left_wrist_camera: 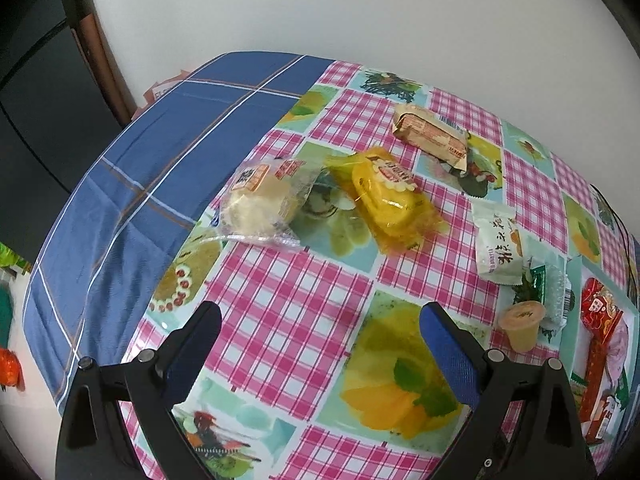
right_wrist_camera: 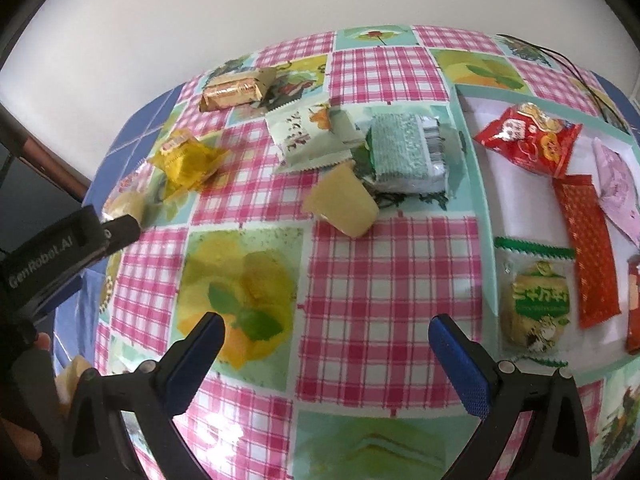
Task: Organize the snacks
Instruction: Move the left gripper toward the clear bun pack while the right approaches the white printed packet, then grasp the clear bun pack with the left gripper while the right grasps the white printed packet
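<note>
Loose snacks lie on the checked tablecloth: a clear-wrapped pale bun point(left_wrist_camera: 260, 202), a yellow packet point(left_wrist_camera: 390, 196) point(right_wrist_camera: 186, 158), a gold-brown wrapped bar point(left_wrist_camera: 434, 136) point(right_wrist_camera: 236, 88), a white-green sachet point(left_wrist_camera: 498, 246) point(right_wrist_camera: 306, 128), a jelly cup point(left_wrist_camera: 522, 326) on its side point(right_wrist_camera: 344, 204), and a green-silver pack point(right_wrist_camera: 408, 150). A pale green tray point(right_wrist_camera: 476, 168) at the right holds a red packet point(right_wrist_camera: 528, 142), a red strip point(right_wrist_camera: 592, 252), a pink sachet point(right_wrist_camera: 616, 184) and a green-labelled cake point(right_wrist_camera: 534, 308). My left gripper point(left_wrist_camera: 320, 320) hangs open over bare cloth. My right gripper point(right_wrist_camera: 326, 330) is open too, empty.
A blue plaid cloth point(left_wrist_camera: 132, 184) covers the table's left part, with a white wall behind. The left gripper's body point(right_wrist_camera: 60, 248) and a hand show at the right wrist view's left edge. Thin black cables point(right_wrist_camera: 576, 72) run past the tray's far corner.
</note>
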`<state>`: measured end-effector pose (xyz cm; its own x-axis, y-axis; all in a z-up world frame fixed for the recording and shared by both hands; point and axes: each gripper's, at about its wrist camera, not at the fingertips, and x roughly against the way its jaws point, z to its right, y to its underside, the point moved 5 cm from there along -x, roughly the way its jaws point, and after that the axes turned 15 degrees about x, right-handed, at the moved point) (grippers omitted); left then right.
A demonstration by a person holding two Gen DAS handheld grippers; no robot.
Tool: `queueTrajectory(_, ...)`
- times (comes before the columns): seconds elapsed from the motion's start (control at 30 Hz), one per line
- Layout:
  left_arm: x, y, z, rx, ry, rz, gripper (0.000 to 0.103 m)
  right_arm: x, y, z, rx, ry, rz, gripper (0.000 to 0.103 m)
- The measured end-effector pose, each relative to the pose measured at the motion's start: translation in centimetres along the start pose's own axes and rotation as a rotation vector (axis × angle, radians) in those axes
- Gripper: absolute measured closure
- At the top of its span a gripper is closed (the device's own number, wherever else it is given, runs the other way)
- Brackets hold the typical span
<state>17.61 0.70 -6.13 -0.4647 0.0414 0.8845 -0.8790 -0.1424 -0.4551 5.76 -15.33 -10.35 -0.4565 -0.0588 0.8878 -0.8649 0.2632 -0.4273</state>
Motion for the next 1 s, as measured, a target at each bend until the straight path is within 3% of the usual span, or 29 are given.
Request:
queueTrajectory(0.23,-0.9,-2.5,-0.6,-0.045,0.063,0.022,0.004,0.3,-3.5,0.0,0.051,0.018,0.066,0.000)
queueTrajectory(0.33,-1.5,-4.5,-1.4,-0.089,0.029,0.039,0.004,0.3,-5.2,0.5,0.033,0.016,0.095,0.000)
queueTrajectory(0.57,-3.3,-7.9,-2.8,-0.088,0.030,-0.001,0.004,-1.3,-9.1,0.5,0.055,0.019,0.121,0.001)
queueTrajectory(0.67,-4.6,-9.0,-3.2,-0.075,0.034,-0.035,0.004,-2.7,-10.2,0.3,0.088,0.033,0.106,0.005)
queueTrajectory(0.8,-6.1,-9.8,-3.9,-0.078,-0.021,-0.031,0.004,-4.8,-10.7,0.2,0.139,0.074,0.056,0.011)
queueTrajectory(1.0,-8.4,-9.8,-4.6,-0.052,-0.012,-0.072,0.006,-5.9,-12.1,0.2,0.195,0.136,0.037,0.015)
